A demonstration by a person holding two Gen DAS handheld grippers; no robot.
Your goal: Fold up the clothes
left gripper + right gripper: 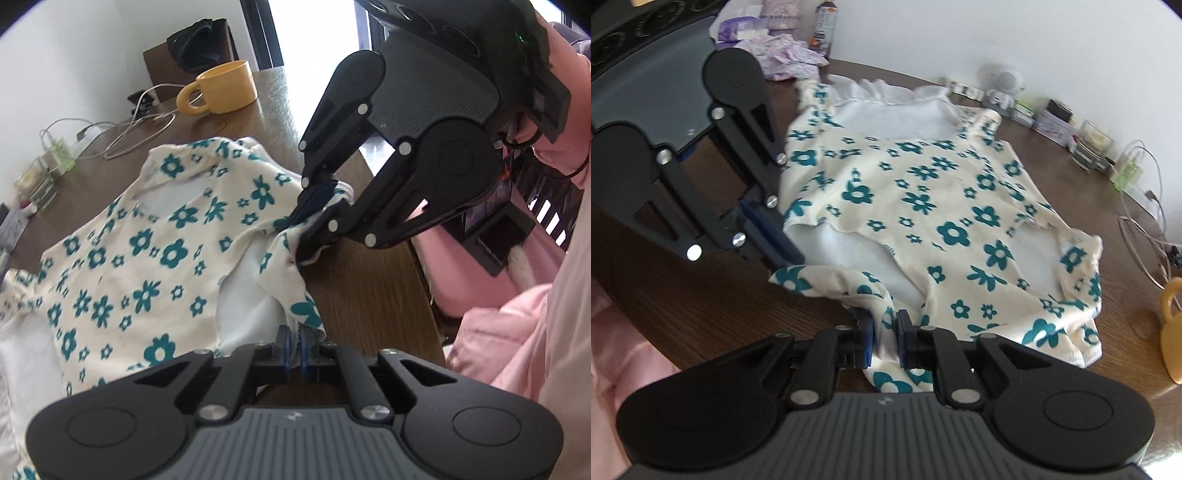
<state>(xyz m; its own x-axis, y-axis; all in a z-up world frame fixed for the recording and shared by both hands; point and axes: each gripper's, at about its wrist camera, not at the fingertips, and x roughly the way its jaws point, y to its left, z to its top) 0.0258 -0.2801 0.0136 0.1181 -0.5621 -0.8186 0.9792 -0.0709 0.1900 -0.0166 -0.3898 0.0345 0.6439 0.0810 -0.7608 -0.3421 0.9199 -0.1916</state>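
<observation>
The left gripper (293, 349) has its blue-padded fingers (283, 343) pinched together on an edge of the flowered garment (147, 243), and the right gripper (885, 341) is clamped the same way on a bunched edge of it, close by along the near side. In the left wrist view the right gripper (314, 218) shows from outside, cloth gathered in its tips.

The garment, cream with teal flowers and a white lining, lies mostly flat on the tabletop (701, 295), with its near edge lifted and its frilled end (886, 88) toward the wall. Only the near edge looks turned so far; I judge the fold barely begun, with most of it left to do: carrying this edge across, then halving and smoothing.

The tabletop is dark wood. A yellow mug (221, 86) stands beyond the garment, with white cables (122, 129) trailing beside it and small jars (1093, 144) along the wall. A pile of lilac cloth (783, 55) and a bottle (823, 24) sit at the far end. The wall is plain white, and bright window light falls behind the mug.
</observation>
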